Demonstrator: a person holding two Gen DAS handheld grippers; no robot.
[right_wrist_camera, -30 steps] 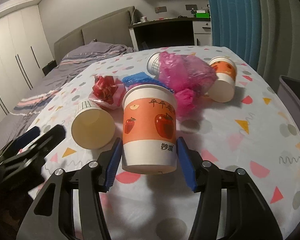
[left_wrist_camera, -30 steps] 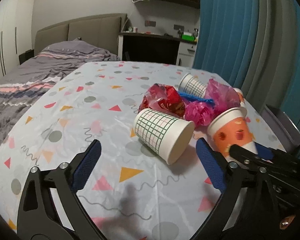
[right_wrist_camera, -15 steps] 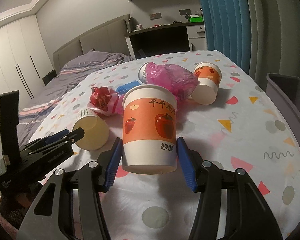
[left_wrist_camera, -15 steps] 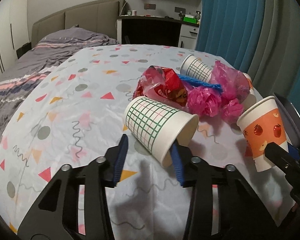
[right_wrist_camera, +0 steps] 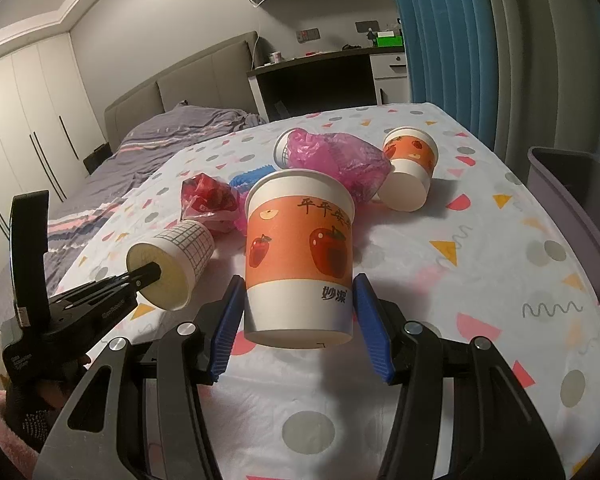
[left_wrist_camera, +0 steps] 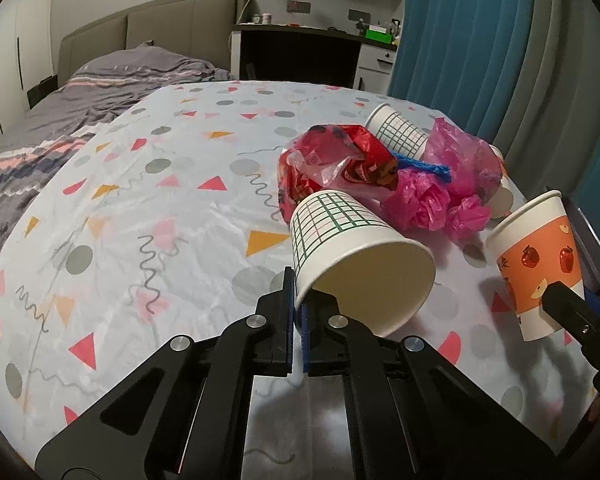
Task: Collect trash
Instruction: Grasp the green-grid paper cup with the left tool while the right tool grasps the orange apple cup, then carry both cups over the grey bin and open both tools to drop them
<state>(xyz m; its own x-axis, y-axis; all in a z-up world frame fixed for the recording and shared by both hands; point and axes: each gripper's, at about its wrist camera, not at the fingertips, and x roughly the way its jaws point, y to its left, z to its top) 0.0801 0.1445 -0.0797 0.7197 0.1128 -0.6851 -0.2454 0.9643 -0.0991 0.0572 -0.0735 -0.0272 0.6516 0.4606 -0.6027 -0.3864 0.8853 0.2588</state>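
Observation:
My left gripper (left_wrist_camera: 298, 312) is shut on the rim of a green-grid paper cup (left_wrist_camera: 340, 236), which lies tilted with its mouth toward me; it also shows in the right wrist view (right_wrist_camera: 176, 260). My right gripper (right_wrist_camera: 300, 320) is shut on an orange apple-print cup (right_wrist_camera: 300, 256), held upright above the table; it also shows in the left wrist view (left_wrist_camera: 536, 264). A pile of trash lies behind: a red wrapper (left_wrist_camera: 336, 164), pink plastic bags (left_wrist_camera: 440, 188), a blue strip (left_wrist_camera: 420, 166), a second grid cup (left_wrist_camera: 396, 132) and a second orange cup (right_wrist_camera: 408, 168).
The table (left_wrist_camera: 160, 208) has a patterned cloth. A grey bin (right_wrist_camera: 572, 192) stands off the table's right edge. A bed (left_wrist_camera: 60, 120) lies to the left, a desk (left_wrist_camera: 300, 52) behind, blue curtains (left_wrist_camera: 480, 40) on the right.
My left gripper has closed from open onto the grid cup's rim and lifted it. My right gripper has raised the orange cup and drawn it back from the pile.

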